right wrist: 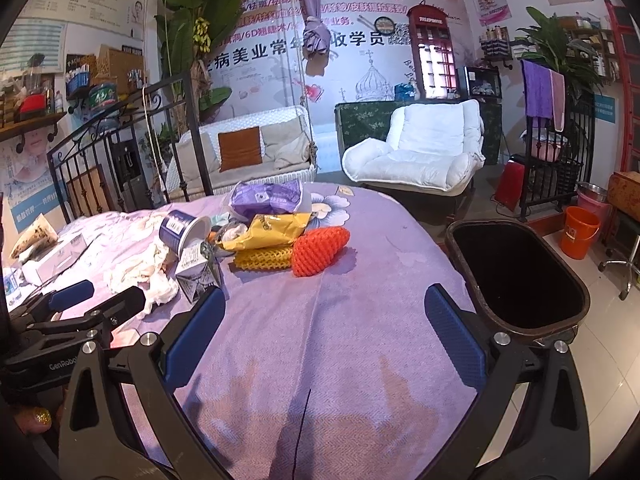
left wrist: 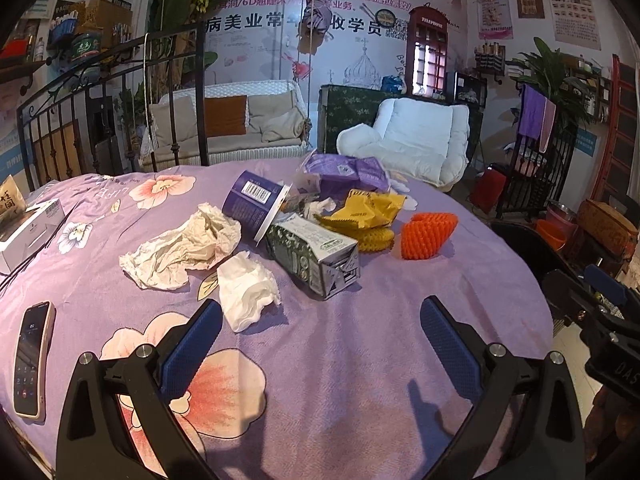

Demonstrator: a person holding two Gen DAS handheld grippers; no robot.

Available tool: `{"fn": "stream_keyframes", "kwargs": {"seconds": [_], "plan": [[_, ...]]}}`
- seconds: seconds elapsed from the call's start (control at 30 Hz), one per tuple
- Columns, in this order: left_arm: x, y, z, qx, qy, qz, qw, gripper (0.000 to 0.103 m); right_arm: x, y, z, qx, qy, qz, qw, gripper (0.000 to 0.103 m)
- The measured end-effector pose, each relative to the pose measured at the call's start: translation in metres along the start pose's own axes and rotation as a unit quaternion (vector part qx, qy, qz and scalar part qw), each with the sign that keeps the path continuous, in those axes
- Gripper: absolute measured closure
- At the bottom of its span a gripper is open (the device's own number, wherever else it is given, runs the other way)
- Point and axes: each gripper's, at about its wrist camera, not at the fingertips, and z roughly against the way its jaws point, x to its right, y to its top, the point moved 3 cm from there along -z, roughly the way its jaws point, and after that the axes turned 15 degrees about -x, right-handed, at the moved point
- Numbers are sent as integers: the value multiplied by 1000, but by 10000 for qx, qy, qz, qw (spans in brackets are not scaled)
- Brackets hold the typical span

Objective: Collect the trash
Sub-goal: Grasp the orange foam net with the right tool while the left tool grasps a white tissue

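Left wrist view: left tongs (left wrist: 320,320) gape wide, empty; white tissue (left wrist: 248,290) lies just ahead-left, nearer than the right tongs (right wrist: 325,312), likewise spread, empty

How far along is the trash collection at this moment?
Nothing looks done: the dark bin beside the bed shows only a dark interior. Nothing is in hand; the left gripper and right gripper are open and hold nothing. Left: crumpled white tissues, crushed green carton, blue cup, yellow wrapper, orange foam net.
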Motion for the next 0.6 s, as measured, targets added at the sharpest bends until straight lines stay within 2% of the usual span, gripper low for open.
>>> {"fn": "stream_keyframes", "kwargs": {"seconds": [0.17, 0.23, 0.3, 0.43, 0.53, 0.6], "plan": [[-29, 4, -21, -444, -190, 292, 9984, 5, -7, 1, -21, -509, 188, 233, 9983, 4], [-35, 9, -28, -569, -129, 262, 9980, 6, -9, 3, -25, -610, 236, 298, 9974, 4], [-40, 16, -40, -780, -82, 202, 9967, 15, -13, 6, -33, -749, 285, 404, 9960, 4], [-48, 29, -69, -1311, -195, 213, 9909, 21, -14, 14, -50, -1112, 562, 402, 9914, 4], [-52, 34, -87, -1524, -4, 99, 9883, 26, -12, 25, -68, -1385, 595, 405, 9877, 4], [-57, 36, -96, -1629, 6, 106, 9866, 38, -11, 33, -80, -1488, 526, 460, 9864, 4]]}}
